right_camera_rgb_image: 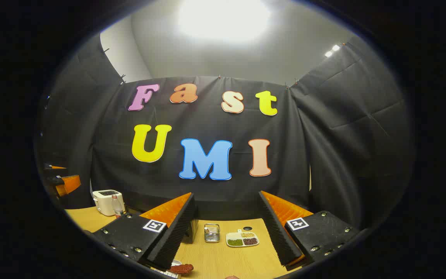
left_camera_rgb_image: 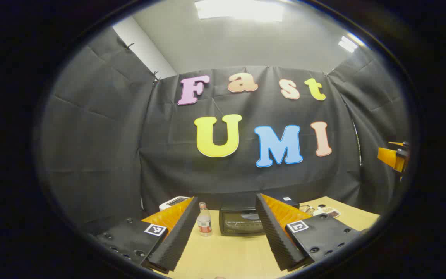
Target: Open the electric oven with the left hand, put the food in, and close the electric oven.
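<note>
Creased black cloth walls (left_camera_rgb_image: 103, 128) enclose the booth on three sides, clipped along their top edge. Above them rises a plain grey-white wall (left_camera_rgb_image: 246, 42) under bright ceiling light panels (left_camera_rgb_image: 240, 9). Below lies a light wood-grain worktop (right_camera_rgb_image: 223, 261).

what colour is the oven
Black, with a dark glass door; the oven shows best in the left gripper view, between the open fingers.
</note>
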`<act>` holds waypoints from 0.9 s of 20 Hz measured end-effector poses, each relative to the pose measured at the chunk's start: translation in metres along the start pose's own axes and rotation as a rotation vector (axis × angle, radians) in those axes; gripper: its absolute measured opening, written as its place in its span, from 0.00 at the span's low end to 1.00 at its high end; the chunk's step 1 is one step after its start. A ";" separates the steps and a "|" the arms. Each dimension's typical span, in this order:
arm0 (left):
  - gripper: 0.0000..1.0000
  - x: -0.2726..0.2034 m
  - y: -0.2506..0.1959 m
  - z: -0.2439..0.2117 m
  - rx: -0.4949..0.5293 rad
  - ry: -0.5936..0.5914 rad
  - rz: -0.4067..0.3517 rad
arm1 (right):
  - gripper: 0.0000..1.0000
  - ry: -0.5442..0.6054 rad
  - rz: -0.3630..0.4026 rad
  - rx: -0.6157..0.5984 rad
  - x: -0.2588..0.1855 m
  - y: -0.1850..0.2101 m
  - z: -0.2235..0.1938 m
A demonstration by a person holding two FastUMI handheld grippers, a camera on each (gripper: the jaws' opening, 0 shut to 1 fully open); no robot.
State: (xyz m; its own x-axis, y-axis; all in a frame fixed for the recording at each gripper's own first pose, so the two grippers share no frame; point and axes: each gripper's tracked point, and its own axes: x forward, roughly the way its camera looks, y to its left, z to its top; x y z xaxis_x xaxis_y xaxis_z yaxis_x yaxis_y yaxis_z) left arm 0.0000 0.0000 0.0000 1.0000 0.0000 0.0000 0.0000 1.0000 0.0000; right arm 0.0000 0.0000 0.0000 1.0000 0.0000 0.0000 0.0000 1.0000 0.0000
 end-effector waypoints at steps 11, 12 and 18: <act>1.00 -0.007 -0.002 -0.002 0.033 0.007 0.004 | 0.97 0.007 0.000 0.017 0.001 -0.010 -0.003; 1.00 -0.006 -0.004 -0.001 0.031 0.006 0.002 | 0.97 0.007 -0.002 0.008 0.001 -0.011 -0.003; 1.00 0.003 -0.026 -0.003 0.014 0.008 -0.005 | 0.97 0.019 0.021 0.006 -0.006 -0.025 -0.010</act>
State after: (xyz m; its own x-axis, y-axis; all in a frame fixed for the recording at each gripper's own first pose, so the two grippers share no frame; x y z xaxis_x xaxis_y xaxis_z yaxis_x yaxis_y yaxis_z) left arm 0.0025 -0.0259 -0.0035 1.0000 -0.0047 -0.0078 0.0048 0.9999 0.0138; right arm -0.0061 -0.0248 -0.0101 0.9996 0.0208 -0.0191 -0.0207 0.9998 0.0063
